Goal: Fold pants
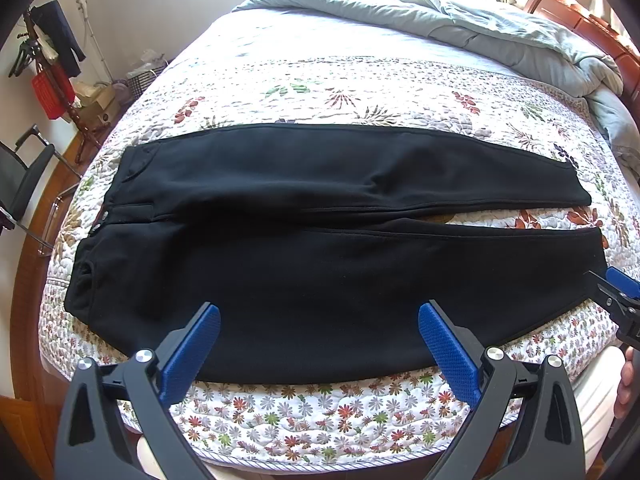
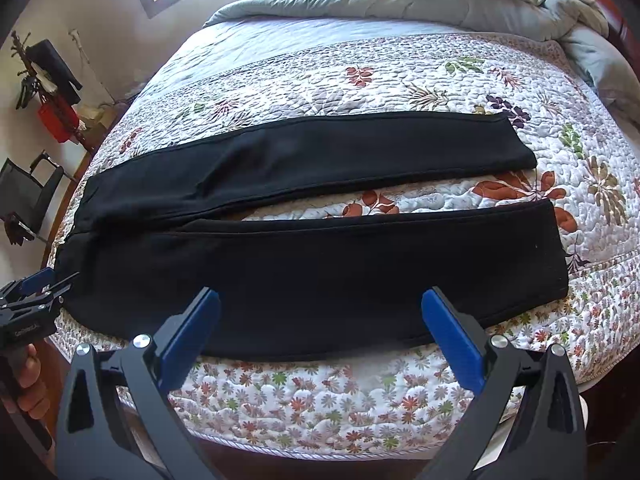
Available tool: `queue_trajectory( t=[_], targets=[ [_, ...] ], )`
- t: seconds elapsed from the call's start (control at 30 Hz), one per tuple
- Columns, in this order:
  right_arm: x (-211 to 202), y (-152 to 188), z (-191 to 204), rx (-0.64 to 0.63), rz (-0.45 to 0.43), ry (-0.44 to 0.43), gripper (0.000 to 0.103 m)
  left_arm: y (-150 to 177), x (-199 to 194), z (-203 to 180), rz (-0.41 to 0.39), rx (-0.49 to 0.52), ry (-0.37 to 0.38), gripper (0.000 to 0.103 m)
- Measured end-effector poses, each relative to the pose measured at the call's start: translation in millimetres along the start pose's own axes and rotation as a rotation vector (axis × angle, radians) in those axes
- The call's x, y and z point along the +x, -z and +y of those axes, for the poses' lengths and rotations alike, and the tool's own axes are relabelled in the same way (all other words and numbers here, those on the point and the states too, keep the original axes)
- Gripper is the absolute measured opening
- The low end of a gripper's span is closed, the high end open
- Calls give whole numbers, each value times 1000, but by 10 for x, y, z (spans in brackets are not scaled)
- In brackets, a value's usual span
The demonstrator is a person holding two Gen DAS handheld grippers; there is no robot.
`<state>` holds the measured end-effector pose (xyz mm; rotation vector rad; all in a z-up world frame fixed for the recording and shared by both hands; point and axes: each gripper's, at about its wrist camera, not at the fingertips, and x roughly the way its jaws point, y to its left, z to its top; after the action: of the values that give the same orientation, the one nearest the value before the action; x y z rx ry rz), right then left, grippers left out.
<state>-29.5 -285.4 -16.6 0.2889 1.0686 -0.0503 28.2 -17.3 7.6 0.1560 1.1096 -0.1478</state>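
Black pants (image 1: 320, 248) lie flat and spread out on the bed, waistband to the left, the two legs running to the right with a narrow gap between them. They also show in the right wrist view (image 2: 340, 272). My left gripper (image 1: 319, 312) is open and empty, hovering over the near leg close to the bed's front edge. My right gripper (image 2: 320, 300) is open and empty over the near leg further right. The right gripper shows at the right edge of the left wrist view (image 1: 616, 292), by the near leg's hem. The left gripper shows in the right wrist view (image 2: 36, 292).
The floral quilt (image 1: 320, 408) covers the bed. A bunched grey duvet (image 1: 500, 28) lies at the far right by the wooden headboard (image 1: 592, 24). A black chair (image 1: 24, 176) and a coat rack with a red bag (image 1: 52, 92) stand left of the bed.
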Motion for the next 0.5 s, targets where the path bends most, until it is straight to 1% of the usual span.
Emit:
queue_trajectory(
  t=[0.37,0.43,0.5],
  targets=[
    [29,9,8,-14,-13,-3,100,1,24,-4,3,3,5,99],
    [37,-14,-12,-34,-19,-4,100,-12,98,0,12,7,24,99],
    [70,-104,-131,-45,-21,-2,100,-41,242,2,25,29,68,99]
  ],
)
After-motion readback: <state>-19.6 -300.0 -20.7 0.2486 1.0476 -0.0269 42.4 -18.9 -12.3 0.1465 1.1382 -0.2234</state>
